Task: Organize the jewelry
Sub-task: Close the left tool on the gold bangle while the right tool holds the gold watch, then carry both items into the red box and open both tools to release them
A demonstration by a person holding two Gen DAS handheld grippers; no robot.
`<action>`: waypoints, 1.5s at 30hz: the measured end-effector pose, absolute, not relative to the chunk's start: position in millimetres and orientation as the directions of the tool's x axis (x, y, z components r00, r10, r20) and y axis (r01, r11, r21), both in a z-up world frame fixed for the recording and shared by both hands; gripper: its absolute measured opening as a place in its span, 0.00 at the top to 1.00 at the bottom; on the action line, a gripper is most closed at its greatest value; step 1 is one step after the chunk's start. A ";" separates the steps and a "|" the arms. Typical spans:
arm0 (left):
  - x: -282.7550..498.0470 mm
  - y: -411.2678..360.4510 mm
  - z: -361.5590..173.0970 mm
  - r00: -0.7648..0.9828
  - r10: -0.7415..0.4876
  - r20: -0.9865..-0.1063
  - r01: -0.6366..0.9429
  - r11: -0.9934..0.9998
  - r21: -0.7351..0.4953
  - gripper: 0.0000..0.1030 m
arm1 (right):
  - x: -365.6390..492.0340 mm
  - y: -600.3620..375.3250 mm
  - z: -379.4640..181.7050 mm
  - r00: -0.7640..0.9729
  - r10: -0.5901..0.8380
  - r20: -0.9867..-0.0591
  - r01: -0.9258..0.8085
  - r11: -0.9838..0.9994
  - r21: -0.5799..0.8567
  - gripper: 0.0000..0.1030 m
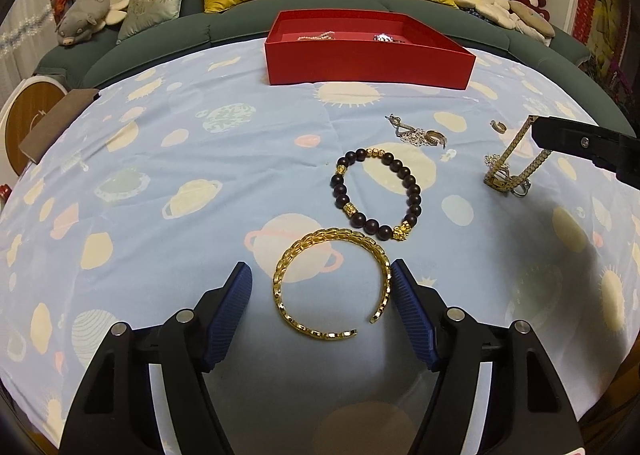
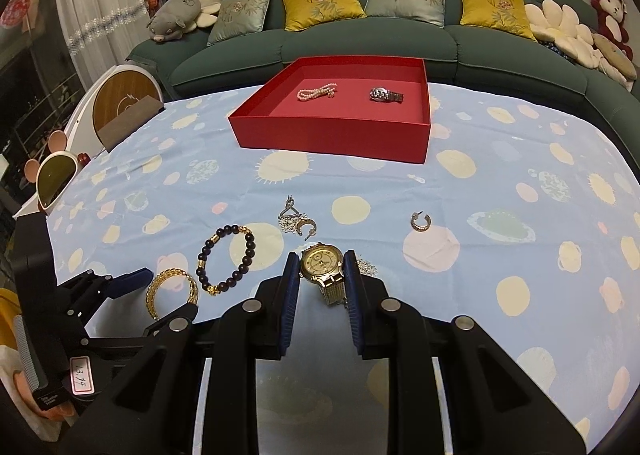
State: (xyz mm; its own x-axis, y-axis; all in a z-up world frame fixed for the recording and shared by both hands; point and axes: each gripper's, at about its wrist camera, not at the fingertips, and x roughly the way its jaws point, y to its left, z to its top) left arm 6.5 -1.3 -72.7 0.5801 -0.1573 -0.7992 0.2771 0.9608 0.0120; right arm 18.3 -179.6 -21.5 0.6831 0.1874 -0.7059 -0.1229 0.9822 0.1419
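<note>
My left gripper [image 1: 322, 275] is open around a gold cuff bangle [image 1: 332, 283] lying on the blue cloth; its right pad touches the bangle's rim. Beyond it lies a dark bead bracelet [image 1: 378, 195]. My right gripper [image 2: 322, 267] is shut on a gold watch [image 2: 322, 263], its band hanging down; in the left wrist view the watch band [image 1: 516, 159] hangs from that gripper above the cloth. A red box [image 2: 340, 123] at the far side holds a pink pearl string [image 2: 316, 91] and a silver watch [image 2: 386, 95].
A silver pendant with a hoop earring [image 2: 296, 221] and another hoop earring [image 2: 420, 222] lie on the cloth. Sunglasses [image 2: 54, 179] sit at the table's left edge. A green sofa [image 2: 360, 43] with cushions stands behind the table.
</note>
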 end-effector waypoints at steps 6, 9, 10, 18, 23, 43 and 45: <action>9.1 2.5 -74.2 0.592 -0.142 -0.793 0.252 0.968 0.015 0.28 | 13.6 -182.5 -12.8 0.699 0.199 -0.687 -0.123 0.980 0.158 0.79; 11.8 5.1 -75.1 0.591 -0.133 -0.796 0.232 0.973 0.010 0.23 | 12.6 -182.2 -9.3 0.703 0.204 -0.681 -0.126 0.979 0.163 0.79; 12.4 5.8 -75.0 0.591 -0.134 -0.796 0.230 0.973 0.007 0.23 | 12.1 -181.8 -8.7 0.703 0.204 -0.681 -0.126 0.979 0.163 0.79; 11.2 3.5 -73.8 0.599 -0.144 -0.788 0.250 0.968 0.013 0.38 | 10.4 -179.5 -9.4 0.701 0.209 -0.682 -0.133 0.978 0.162 0.79; 9.8 1.9 -71.8 0.592 -0.167 -0.788 0.280 0.960 0.007 0.48 | 10.4 -179.4 -9.3 0.701 0.209 -0.682 -0.134 0.978 0.162 0.79; 20.2 17.0 -4.0 0.634 -0.308 -0.709 0.267 0.948 -0.173 0.48 | 5.2 -181.2 14.4 0.740 0.242 -0.628 -0.144 0.969 0.203 0.79; 23.5 15.9 7.7 0.642 -0.323 -0.695 0.271 0.944 -0.188 0.48 | 5.8 -182.1 20.0 0.750 0.242 -0.616 -0.144 0.968 0.206 0.79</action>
State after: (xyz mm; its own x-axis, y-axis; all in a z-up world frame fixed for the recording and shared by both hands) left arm 23.5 15.9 7.7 0.6421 -0.3228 -0.6953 0.2714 0.9440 -0.1877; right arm 5.8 -182.1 20.0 0.7497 0.2422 -0.6158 -0.1439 0.9680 0.2055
